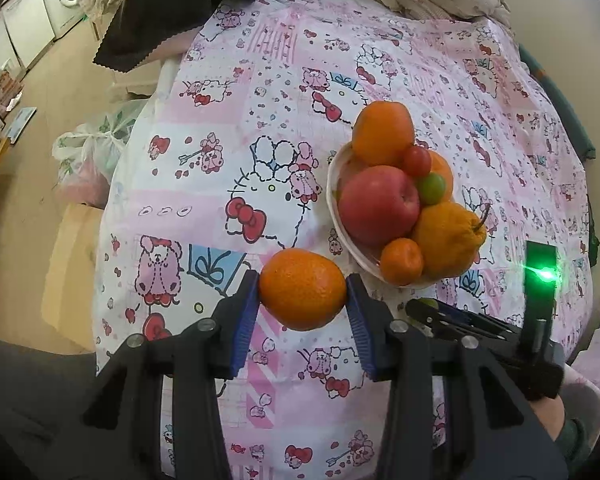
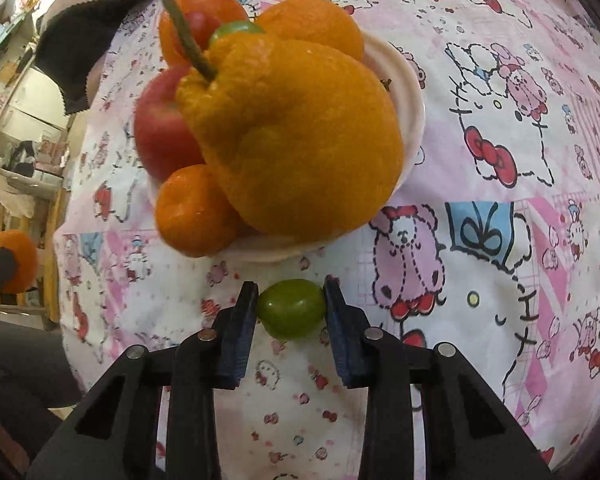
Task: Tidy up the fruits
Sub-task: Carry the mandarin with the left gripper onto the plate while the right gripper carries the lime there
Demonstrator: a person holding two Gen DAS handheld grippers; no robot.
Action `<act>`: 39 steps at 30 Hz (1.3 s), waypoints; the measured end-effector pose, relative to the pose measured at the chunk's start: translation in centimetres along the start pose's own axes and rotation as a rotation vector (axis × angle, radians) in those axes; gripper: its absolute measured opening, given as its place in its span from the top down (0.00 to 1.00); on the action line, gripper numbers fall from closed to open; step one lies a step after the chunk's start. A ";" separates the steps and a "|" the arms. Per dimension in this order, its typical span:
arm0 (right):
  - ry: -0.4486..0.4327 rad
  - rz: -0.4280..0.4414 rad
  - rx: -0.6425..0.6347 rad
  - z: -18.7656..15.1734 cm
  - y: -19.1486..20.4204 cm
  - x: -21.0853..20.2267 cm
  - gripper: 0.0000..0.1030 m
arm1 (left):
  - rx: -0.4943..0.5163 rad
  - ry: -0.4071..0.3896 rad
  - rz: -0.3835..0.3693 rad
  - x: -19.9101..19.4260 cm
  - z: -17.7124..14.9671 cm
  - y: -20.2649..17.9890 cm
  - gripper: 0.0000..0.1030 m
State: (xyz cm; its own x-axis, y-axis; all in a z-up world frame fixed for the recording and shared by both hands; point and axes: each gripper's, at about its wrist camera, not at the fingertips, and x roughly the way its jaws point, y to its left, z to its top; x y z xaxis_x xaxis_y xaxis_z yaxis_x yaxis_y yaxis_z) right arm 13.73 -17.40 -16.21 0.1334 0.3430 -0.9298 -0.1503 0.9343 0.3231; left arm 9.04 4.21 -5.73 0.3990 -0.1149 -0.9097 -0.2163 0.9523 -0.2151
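Tools clamp fruit: left tool (image 1: 302, 290) orange (image 1: 302, 289), right tool (image 2: 291, 309) grape (image 2: 291, 309) crosswise.

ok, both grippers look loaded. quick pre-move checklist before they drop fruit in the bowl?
1. Left gripper grip on the orange: ok, both pads press its sides.
2. Right gripper grip on the green grape: ok, pinched between the pads.
3. Is the grape lifted off the tablecloth: cannot tell.
4. Room in the white bowl: not ok, already heaped with an apple, a bumpy stemmed citrus and smaller fruit.
5. Pile stability: cannot tell; a cherry tomato and a second grape perch on top.
6. Grippers apart from each other: ok, though close.
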 end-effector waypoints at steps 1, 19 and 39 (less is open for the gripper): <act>-0.004 0.012 0.000 -0.2 0.2 -0.3 0.66 | -0.002 0.001 0.001 0.0 0.0 0.0 0.62; -0.171 -0.283 -0.319 5.1 10.1 -2.9 0.66 | -0.105 -0.020 -0.108 -2.8 1.4 1.9 0.62; -0.211 -0.119 -0.289 0.4 6.9 -9.2 0.39 | -0.161 -0.033 -0.049 -2.3 1.9 3.8 0.62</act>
State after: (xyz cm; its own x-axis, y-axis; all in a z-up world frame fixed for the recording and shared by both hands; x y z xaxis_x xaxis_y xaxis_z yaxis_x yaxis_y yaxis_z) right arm 11.84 -14.10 -5.34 0.3611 0.2747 -0.8911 -0.3882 0.9132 0.1242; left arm 9.05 8.61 -3.78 0.4406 -0.1481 -0.8854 -0.3352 0.8878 -0.3153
